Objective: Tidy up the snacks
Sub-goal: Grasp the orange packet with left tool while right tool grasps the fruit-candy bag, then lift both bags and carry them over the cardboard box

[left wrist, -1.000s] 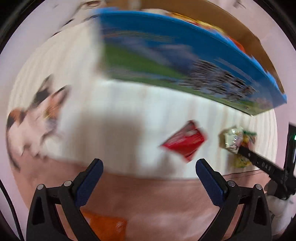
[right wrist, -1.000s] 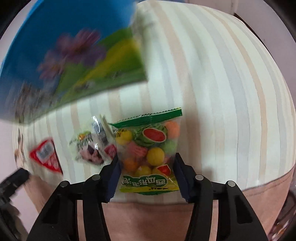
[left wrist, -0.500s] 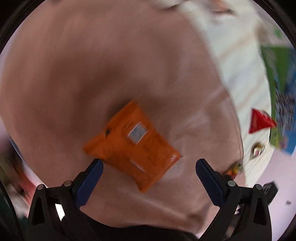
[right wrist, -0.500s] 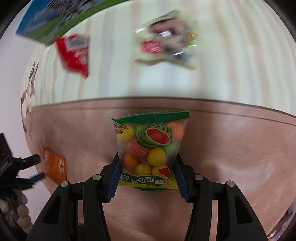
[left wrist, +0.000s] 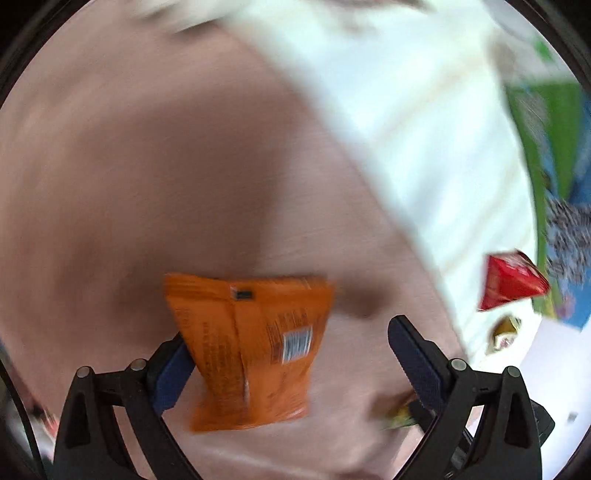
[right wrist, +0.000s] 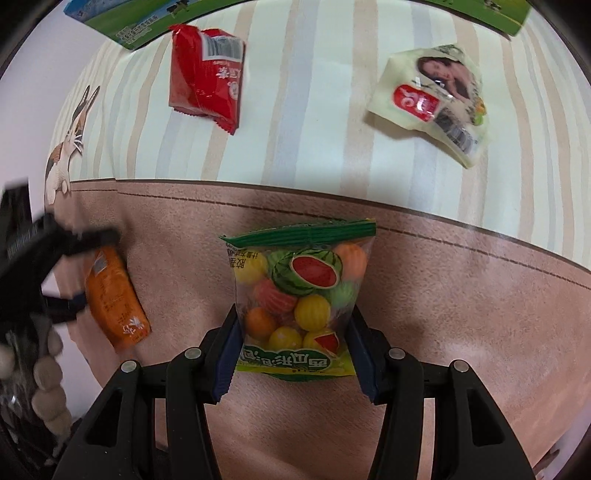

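Note:
My right gripper (right wrist: 295, 336) is shut on a clear bag of fruit-shaped candy (right wrist: 299, 295) with a green top, held over the pink-brown part of the cloth. My left gripper (left wrist: 288, 350) is open around an orange snack packet (left wrist: 251, 347) that lies on the pink-brown cloth; its left finger touches the packet. The view is blurred. The orange packet (right wrist: 114, 302) and the left gripper (right wrist: 55, 266) also show at the left of the right wrist view.
A red packet (right wrist: 205, 75) and a pale packet with a woman's picture (right wrist: 432, 99) lie on the striped cloth (right wrist: 295, 129). A blue-green box (right wrist: 125, 22) stands beyond them. A cat print (right wrist: 70, 140) is at the left. The red packet (left wrist: 511, 282) shows in the left view.
My left gripper swung from the striped cloth down to the orange packet and closed in around it. My right gripper drew back over the pink-brown area, still holding the candy bag.

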`<state>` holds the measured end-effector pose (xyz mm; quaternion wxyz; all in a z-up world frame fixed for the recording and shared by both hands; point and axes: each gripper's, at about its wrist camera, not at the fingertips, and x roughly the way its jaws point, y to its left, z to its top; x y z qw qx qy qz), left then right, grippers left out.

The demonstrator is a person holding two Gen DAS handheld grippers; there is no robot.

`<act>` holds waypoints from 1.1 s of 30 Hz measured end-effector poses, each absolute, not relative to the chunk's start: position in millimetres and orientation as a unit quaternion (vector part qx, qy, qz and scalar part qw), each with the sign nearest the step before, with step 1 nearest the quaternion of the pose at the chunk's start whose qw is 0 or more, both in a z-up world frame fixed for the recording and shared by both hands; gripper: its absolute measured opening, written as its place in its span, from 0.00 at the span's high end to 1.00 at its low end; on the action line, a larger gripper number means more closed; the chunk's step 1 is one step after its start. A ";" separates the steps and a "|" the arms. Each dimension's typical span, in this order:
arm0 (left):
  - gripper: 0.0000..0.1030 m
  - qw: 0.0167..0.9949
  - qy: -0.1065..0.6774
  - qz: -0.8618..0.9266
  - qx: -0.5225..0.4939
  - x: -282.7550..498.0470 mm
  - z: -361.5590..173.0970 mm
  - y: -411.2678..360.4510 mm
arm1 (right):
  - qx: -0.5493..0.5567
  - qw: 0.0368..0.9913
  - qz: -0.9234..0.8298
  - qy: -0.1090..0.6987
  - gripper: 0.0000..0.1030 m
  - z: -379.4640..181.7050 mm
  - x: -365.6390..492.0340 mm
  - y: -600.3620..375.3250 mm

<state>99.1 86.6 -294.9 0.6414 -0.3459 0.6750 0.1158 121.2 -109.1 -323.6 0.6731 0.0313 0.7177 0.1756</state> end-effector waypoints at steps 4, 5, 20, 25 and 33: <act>0.03 0.669 0.691 0.074 -0.263 134.1 -280.9 51.7 | 0.045 0.676 0.162 0.717 0.46 -321.1 119.9 -122.7; 0.03 0.679 0.695 0.069 -0.227 138.7 -272.4 42.3 | 0.048 0.677 0.159 0.717 0.46 -320.5 119.0 -122.3; 0.03 0.649 0.757 0.037 -0.067 85.5 -303.3 -9.0 | 0.042 0.684 0.138 0.715 0.44 -333.6 108.5 -116.2; 0.04 0.654 0.753 0.035 -0.066 77.3 -314.3 -32.1 | 0.047 0.684 0.135 0.715 0.44 -336.5 111.9 -117.8; 0.31 0.669 0.740 0.038 -0.061 109.8 -300.6 20.8 | 0.041 0.686 0.131 0.714 0.44 -343.2 117.3 -119.1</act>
